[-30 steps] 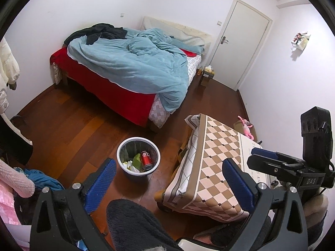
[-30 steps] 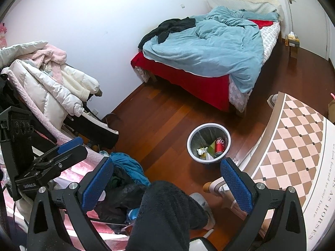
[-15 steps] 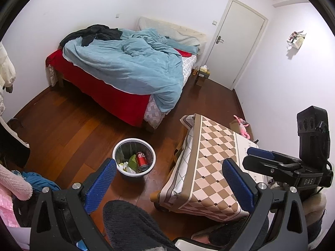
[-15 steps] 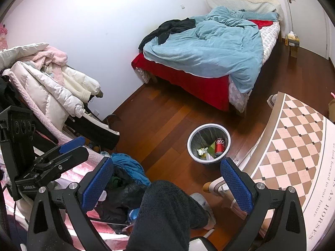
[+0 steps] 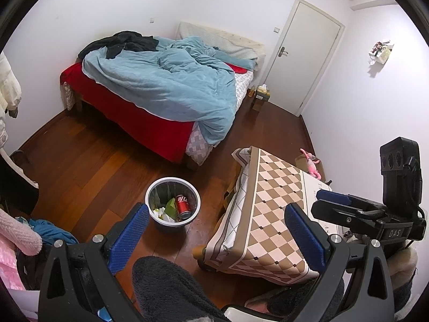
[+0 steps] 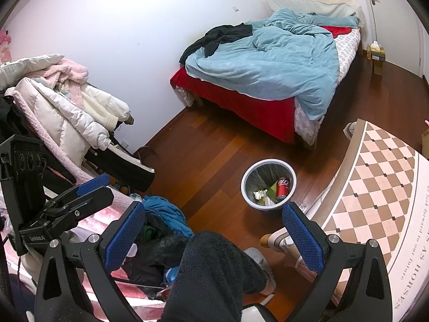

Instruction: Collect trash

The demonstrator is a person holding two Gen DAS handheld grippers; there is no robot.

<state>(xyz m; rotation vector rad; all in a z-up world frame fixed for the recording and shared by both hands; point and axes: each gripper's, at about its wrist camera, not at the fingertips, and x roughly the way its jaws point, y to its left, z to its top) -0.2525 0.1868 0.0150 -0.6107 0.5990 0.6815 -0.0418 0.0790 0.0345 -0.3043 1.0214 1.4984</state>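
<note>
Trash: one red can point(image 5: 182, 206), a green scrap point(image 5: 170, 205) and crumpled white paper point(image 5: 161, 211), all lying inside the round white bin point(image 5: 173, 182) on the wooden floor point(image 5: 80, 166). From my left tongs point(image 5: 216, 230) the bin sits ahead and just beyond the left blue pad point(image 5: 128, 234), close to it in the frame; from my right tongs point(image 6: 212, 229) it sits ahead, just above the right blue pad point(image 6: 301, 234). Left tongs: spread wide, nothing between the pads. Right tongs: spread wide too, likewise gripping nothing. Table with checkered cloth point(image 5: 270, 214): to the right of the bin, behind the right pad of my left tongs; a dark-clad knee point(image 5: 171, 287) sits low between the fingers in both views. Bed point(image 5: 150, 126): far ahead beyond the bin, red sheet, rumpled blue duvet point(image 5: 171, 86), dark clothing point(image 5: 126, 43) heaped at its far left corner. Door point(image 5: 305, 59): shut, far ahead to the right. Coats point(image 6: 67, 107): pale and pink, piled to the left of my right tongs. Blue garment point(image 6: 166, 212): on the floor just past the left pad of the right tongs.
</note>
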